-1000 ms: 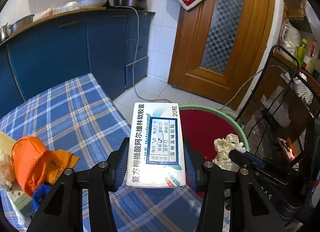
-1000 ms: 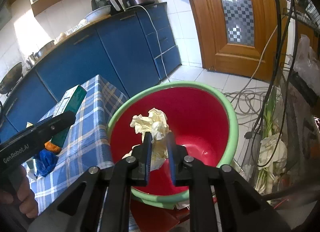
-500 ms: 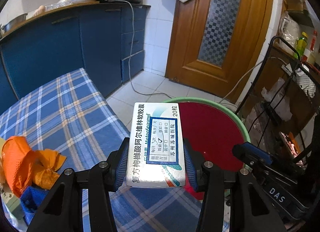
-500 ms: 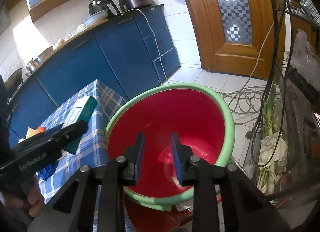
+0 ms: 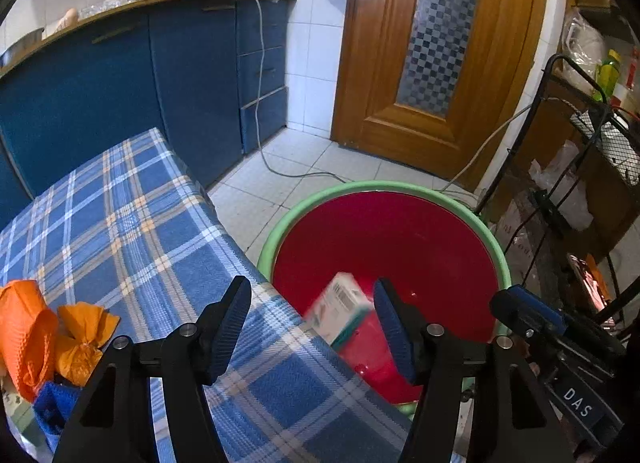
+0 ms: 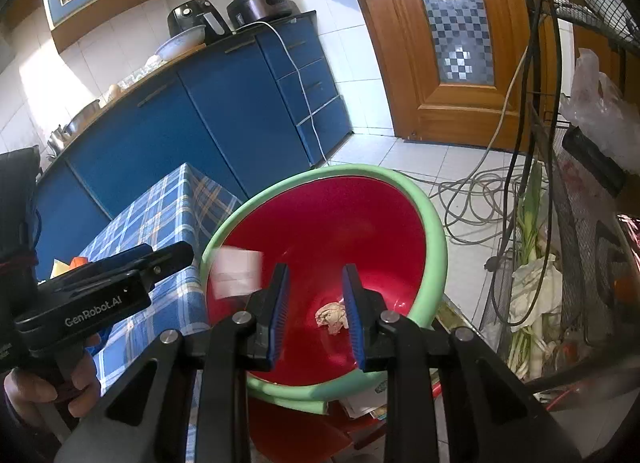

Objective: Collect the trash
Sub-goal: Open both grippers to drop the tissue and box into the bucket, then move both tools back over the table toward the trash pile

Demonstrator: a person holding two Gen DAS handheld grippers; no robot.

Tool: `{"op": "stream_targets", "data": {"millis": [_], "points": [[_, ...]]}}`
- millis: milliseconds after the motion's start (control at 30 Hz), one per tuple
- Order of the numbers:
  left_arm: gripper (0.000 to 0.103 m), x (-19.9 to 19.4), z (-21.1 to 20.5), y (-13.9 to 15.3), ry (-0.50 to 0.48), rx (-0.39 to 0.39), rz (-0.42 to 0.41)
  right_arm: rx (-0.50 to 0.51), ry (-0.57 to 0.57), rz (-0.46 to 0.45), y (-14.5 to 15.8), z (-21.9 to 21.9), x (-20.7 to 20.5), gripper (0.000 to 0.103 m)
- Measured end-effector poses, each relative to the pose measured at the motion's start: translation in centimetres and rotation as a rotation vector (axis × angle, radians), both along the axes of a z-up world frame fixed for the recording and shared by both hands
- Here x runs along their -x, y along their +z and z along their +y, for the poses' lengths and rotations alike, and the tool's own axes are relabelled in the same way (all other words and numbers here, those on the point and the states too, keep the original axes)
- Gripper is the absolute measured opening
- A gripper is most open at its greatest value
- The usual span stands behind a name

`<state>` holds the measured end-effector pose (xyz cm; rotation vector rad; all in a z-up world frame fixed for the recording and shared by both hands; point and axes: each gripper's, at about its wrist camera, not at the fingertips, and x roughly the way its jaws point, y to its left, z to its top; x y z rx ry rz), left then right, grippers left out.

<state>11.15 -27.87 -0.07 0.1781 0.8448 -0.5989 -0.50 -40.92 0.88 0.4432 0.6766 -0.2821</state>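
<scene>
Left wrist: left hand-held gripper [image 5: 312, 323] has just been opening, jaws apart; the medicine box [image 5: 340, 313] is between them but free of the pads, blurred, tilted, dropping forward-right over the red basin [image 5: 384, 188]. Orange rag [image 5: 28, 339] lies left of it on the checked surface [image 5: 132, 231], nearer this hand.

Right wrist: right hand-held gripper [image 6: 313, 303] is parted, empty, above the basin. Crumpled paper [image 6: 331, 315] sits on the basin bottom; the box falls just left.

- Box [image 5: 340, 313]: motion-blurred in both views; print unreadable.
- Basin [image 5: 384, 188]: near rim hidden behind table [image 5: 132, 231] and gripper fingers.
- Orange bag [image 5: 24, 335]: cut off by left edge.
</scene>
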Motion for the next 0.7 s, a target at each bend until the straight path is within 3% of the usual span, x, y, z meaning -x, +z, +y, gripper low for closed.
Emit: {"op": "stream_targets", "data": {"millis": [400,700], "points": [[0.065,1.3,2.8,1.2,0.049,0.034,-0.007,0.004,0.027,-0.008,0.3,0.9,0.1,0.028],[0.065,2.3,7.4,2.5,0.144,0.036,-0.037,0.015,0.054,-0.009,0.6,2.4,0.1,0.037]]}}
